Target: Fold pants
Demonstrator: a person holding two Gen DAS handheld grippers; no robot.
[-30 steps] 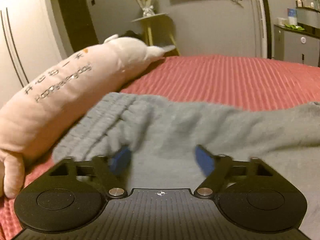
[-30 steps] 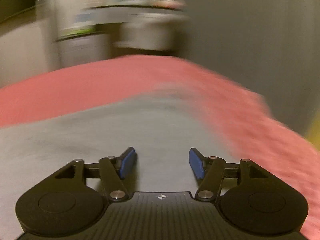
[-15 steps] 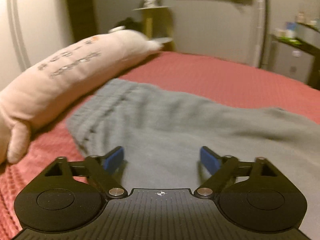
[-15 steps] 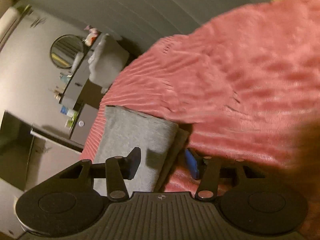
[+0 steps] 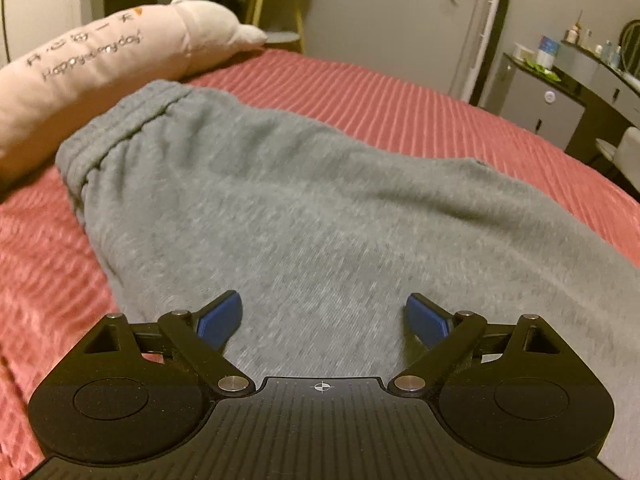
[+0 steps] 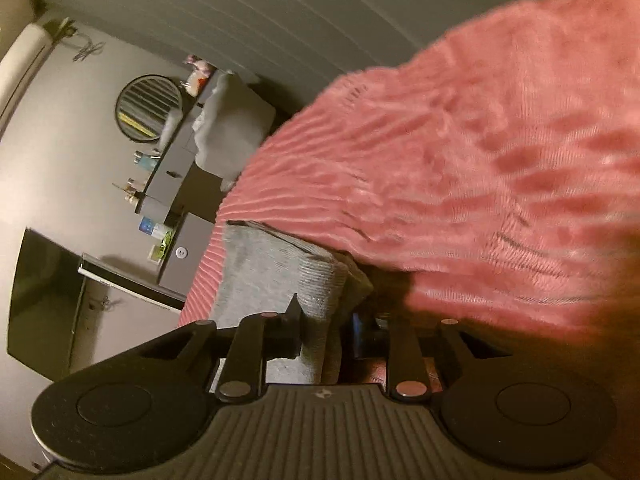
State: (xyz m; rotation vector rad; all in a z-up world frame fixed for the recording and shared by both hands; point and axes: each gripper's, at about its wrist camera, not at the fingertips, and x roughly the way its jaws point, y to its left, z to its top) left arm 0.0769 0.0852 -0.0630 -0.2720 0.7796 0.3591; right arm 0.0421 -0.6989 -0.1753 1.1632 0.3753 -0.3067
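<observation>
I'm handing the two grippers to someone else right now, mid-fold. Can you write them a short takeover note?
Left gripper: open, empty, hovering over the grey fleece sweatpants near the elastic waistband.
Right gripper: rolled sideways, jaws closing on the ribbed leg cuffs.
Pants lie on the pink ribbed bedspread, legs apparently stacked, beside a long cream plush pillow.
Left: finish the cuff grip, then fold the legs toward the waistband.

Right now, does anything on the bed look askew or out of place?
Nothing stands out. The gray pants lie flat on the red bedspread, with a plush pillow beside the waistband.
</observation>
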